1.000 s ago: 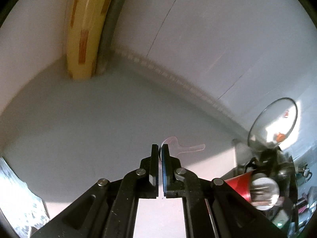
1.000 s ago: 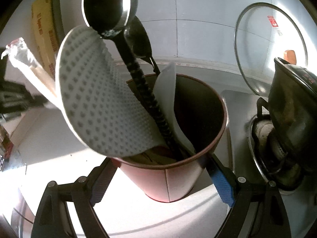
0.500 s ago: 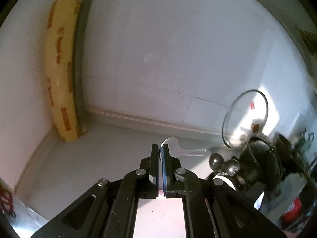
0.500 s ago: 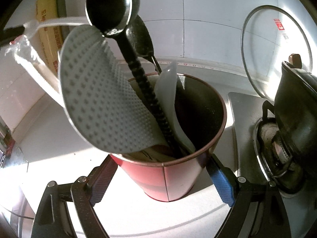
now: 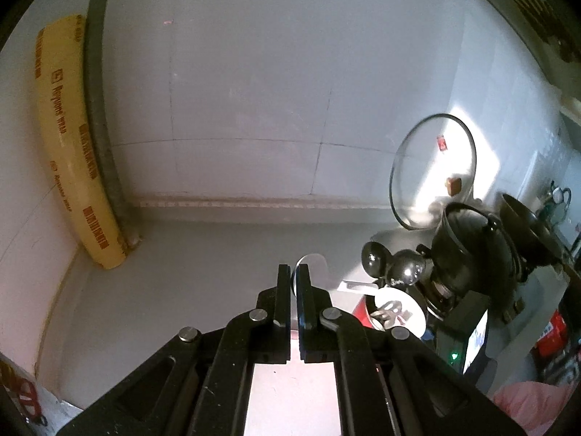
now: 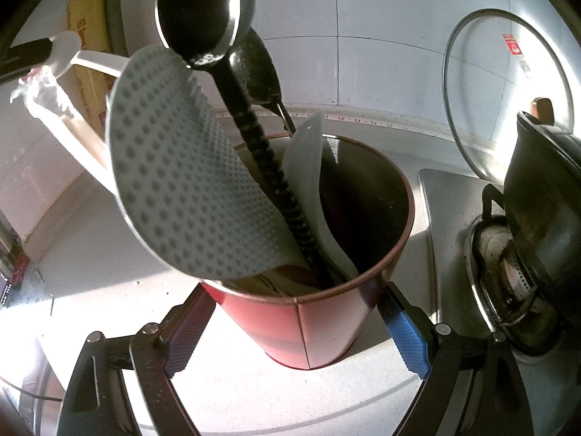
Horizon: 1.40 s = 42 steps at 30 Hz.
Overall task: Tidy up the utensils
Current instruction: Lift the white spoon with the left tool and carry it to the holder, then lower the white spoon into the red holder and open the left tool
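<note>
The white plastic spoon is pinched by its thin handle between the pressed-together jaws of my left gripper. In the right wrist view the same spoon hangs in the air at upper left, above and to the side of the red utensil holder, not yet over its mouth.

My right gripper has its jaws spread around the holder, one blue pad on each flank. The pads appear to be touching the wall, so I judge it a steadying grip.

The holder already carries a dimpled rice paddle, a black ladle with a ribbed handle, a dark spoon behind it, a smooth white spatula, and a wrapped pair of chopsticks leaning out to the left.

Risks, as I judge them:
- The grip on the spoon is narrow and near one end, so the spoon could pivot or slip if it strikes anything.
- The paddle and ladle lean toward the spoon's side and screen the opening. An approach from that side could knock them and lever the holder over.
- The free space lies on the right of the mouth, so the spoon must be carried across the heads first.
- Close to the right stand a stove burner, a dark pot and a glass lid leaning on the wall. A tipped holder or wide swing could reach them.
</note>
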Each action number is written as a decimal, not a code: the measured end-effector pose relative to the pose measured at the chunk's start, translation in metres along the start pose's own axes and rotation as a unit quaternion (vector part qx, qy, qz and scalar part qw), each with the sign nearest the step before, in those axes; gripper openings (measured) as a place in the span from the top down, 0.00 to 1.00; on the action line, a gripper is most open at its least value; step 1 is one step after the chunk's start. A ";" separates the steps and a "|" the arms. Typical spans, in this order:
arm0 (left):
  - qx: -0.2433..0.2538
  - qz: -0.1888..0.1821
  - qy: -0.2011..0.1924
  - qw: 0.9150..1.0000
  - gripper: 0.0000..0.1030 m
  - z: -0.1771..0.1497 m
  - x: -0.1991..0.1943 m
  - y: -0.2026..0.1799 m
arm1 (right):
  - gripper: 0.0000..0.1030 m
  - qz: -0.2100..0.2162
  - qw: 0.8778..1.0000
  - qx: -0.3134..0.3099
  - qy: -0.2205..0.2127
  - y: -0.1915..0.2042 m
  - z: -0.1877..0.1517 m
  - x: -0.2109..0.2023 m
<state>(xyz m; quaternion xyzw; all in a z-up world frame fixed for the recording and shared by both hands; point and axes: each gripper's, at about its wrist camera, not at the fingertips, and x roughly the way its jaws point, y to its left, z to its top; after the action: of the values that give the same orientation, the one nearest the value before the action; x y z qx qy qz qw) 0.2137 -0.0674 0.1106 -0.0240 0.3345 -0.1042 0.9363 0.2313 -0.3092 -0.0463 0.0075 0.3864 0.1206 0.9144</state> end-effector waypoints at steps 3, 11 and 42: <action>0.010 -0.004 0.005 1.000 0.98 -0.001 0.002 -0.006 | 0.11 0.000 1.000 0.000 0.000 0.000 0.000 0.000; 0.026 -0.011 0.017 0.999 0.97 0.000 0.010 -0.017 | 0.11 -0.001 1.000 0.001 -0.001 0.000 -0.001 -0.001; 0.179 0.000 0.042 0.983 0.97 0.026 0.037 -0.064 | 0.11 0.000 1.000 0.003 -0.004 0.000 -0.004 -0.007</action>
<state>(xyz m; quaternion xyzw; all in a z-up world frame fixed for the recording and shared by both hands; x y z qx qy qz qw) 0.2463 -0.1380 0.1148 0.1488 0.3492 -0.1635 0.9106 0.2242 -0.3113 -0.0443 0.0103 0.3833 0.1196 0.9158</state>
